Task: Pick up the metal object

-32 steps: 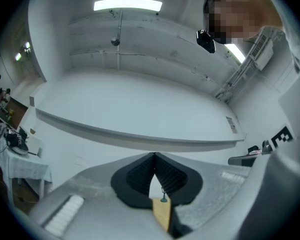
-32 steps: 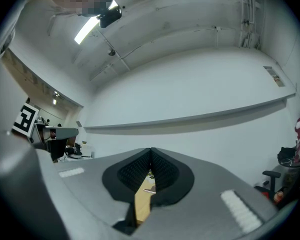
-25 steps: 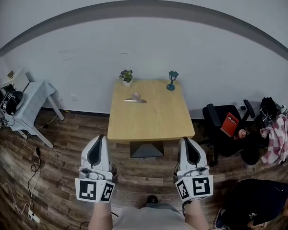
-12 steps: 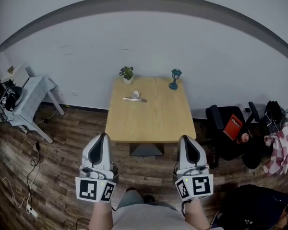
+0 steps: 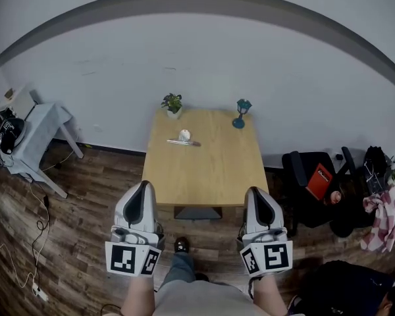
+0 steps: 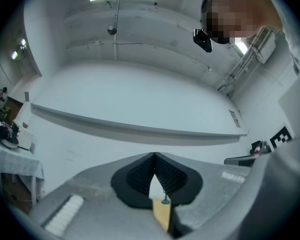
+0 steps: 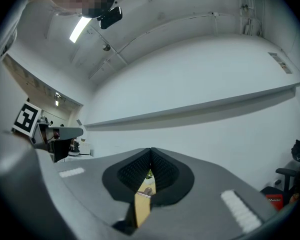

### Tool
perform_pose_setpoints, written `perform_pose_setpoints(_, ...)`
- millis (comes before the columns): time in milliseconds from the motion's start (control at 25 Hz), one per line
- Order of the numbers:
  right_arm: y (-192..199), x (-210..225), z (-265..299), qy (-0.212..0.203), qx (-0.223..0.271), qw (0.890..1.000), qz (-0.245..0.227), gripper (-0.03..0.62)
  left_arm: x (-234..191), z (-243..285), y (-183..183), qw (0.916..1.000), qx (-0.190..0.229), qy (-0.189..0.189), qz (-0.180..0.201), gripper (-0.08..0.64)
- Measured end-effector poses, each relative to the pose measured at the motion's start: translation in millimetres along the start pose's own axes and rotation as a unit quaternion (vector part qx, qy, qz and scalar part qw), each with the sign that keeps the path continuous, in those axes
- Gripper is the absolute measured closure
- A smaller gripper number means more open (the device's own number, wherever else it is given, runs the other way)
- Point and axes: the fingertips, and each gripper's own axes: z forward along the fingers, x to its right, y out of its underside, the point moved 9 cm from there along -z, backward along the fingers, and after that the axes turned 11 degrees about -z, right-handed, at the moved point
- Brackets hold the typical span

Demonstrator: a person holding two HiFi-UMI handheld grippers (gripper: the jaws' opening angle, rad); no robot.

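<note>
Both the left tool [image 5: 143,185] and the right tool [image 5: 253,191] are clenched on nothing, far on the near side of the potted plant [image 5: 172,103]. The metal object [image 5: 179,143] lies flat on the surface [image 5: 210,176], near the plant on the person's side. It looks thin, stiff, light and slick, so a pinch across its narrow width seems best. The right gripper view frames it just below the plant. The left gripper view shows only a teal ornament [image 6: 165,200], which stands to the right of the plant.

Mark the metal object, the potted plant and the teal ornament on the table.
metal object [image 5: 180,142], head view, its flat silvery strip
potted plant [image 5: 172,101], head view, its green leaves
teal ornament [image 5: 243,105], head view, its upper part
</note>
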Motion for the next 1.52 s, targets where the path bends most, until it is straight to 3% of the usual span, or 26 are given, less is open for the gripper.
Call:
perform_pose_setpoints(320,14,4,73,0.007,-0.003,1.000,0.001,0.591,-46,60,9,0.9998,0.006,0.002,-0.021,0.558)
perform_pose_setpoints(720,25,-2,170,0.010,-0.001,1.000,-0.001,0.591,-109,133,14,0.9995,-0.025,0.016,-0.008,0.558)
perform_pose_setpoints(1200,36,-14,250,0.025,-0.002,1.000,-0.003,0.591,-172,197,19,0.9991,-0.036,0.023,0.003,0.558)
perform_pose_setpoints(1520,57,-19,277,0.037,-0.038,0.999,0.006,0.591,-199,227,39,0.9975,-0.063,0.031,-0.010,0.558)
